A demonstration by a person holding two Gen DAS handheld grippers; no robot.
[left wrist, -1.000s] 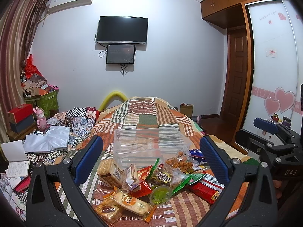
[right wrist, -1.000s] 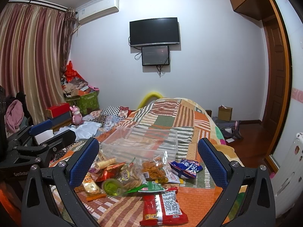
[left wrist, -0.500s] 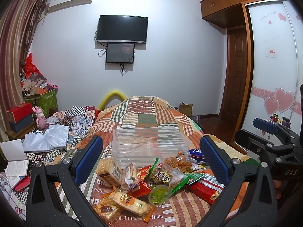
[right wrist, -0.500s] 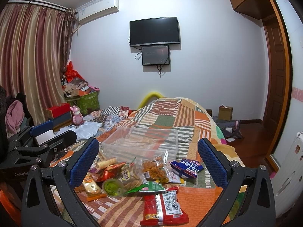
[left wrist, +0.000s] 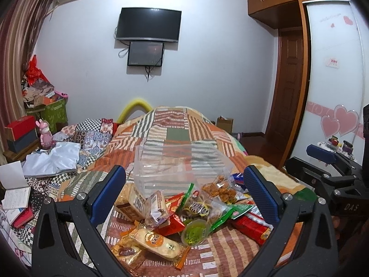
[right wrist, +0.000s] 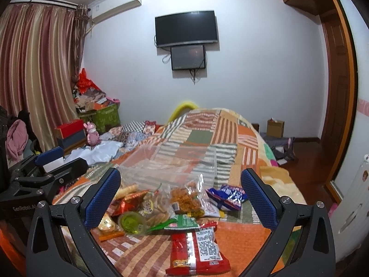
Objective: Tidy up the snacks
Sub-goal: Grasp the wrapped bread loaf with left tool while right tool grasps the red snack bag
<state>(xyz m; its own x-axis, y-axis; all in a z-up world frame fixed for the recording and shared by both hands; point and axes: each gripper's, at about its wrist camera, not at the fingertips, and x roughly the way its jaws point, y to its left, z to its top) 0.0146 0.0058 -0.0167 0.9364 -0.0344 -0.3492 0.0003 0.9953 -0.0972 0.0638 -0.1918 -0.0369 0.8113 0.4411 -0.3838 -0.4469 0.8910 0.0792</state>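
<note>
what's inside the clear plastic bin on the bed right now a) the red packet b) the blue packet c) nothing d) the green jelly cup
c: the clear plastic bin shows only the quilt through its walls, while the snack pile lies in front of it.

Left gripper point(left wrist: 184, 196) & right gripper point(right wrist: 181, 196): black frames, blue textured pads point(left wrist: 108, 195), silver screws, white lettering

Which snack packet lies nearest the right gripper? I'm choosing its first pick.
The red packet with the white label, lying between the open right gripper's fingers; every other snack sits farther back in the pile.
</note>
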